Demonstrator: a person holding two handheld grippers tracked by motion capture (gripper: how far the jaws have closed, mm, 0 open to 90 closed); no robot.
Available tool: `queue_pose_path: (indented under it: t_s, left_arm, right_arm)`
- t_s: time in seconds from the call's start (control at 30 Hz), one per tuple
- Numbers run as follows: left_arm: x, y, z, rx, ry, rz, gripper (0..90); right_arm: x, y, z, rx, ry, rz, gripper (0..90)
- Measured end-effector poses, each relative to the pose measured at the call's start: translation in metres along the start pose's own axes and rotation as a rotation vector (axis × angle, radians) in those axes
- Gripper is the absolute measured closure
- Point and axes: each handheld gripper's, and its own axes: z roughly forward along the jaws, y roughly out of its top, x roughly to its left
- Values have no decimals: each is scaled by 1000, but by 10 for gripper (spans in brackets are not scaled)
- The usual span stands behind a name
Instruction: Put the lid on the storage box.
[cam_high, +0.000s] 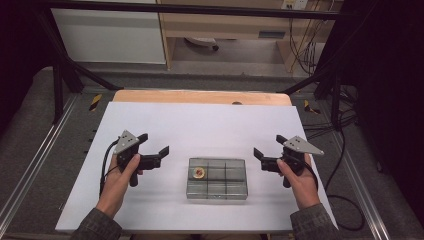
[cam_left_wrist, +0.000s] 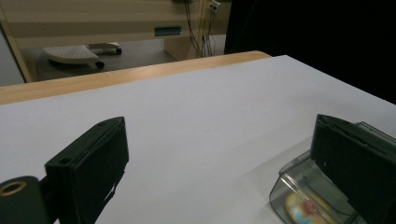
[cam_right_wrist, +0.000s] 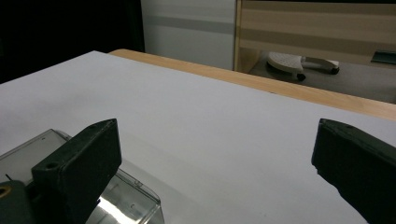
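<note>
Forearms in dark sleeves come in at the bottom of the high view, one hand on each tool, so I'll use the clear compartment box (cam_high: 217, 178) as the landmark and go left to right.

Left of the box, the left gripper (cam_high: 154, 144) hovers over the white table sheet (cam_high: 200, 125), jaws spread wide, nothing between them, tips aimed at the box but well apart from it. From the left gripper view you can see the box's rounded corner just past one jaw.

Dead centre sits the box itself, lid looking shut, flat on the sheet. Inside its upper-left compartment there's a small round gold and red thing (cam_high: 199, 173), maybe a coin or badge, too small to tell.

Right of the box, the right gripper (cam_high: 268, 151) mirrors the other one: wide open, empty, near the box's right end but not touching.

My worry: that box is smooth plastic on smooth paper. If one gripper pushes before the other braces it, it'll likely skate sideways, or jaws slip off the glossy lid.
</note>
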Motion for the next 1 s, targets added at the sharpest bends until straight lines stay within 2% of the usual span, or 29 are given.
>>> queue_pose_path:
  t_s: [0.2, 0.4, 0.67, 0.8, 1.0]
  left_arm:
    - [6, 2, -9, -13, 15, -2, 44]
    - [11, -1, -23, -6, 26, 2, 44]
    - [19, -9, -45, -1, 55, -5, 44]
    - [20, -14, -52, -1, 64, -8, 41]
    - [17, -21, -63, 5, 79, -13, 42]
  right_arm:
    - [-7, -7, -9, 3, -28, 3, 21]
    - [-13, -14, -21, 13, -34, -3, 21]
    - [-25, -26, -38, 17, -62, 25, 22]
    - [-29, -32, -42, 25, -70, 36, 22]
    - [-28, -45, -45, 50, -62, 41, 22]
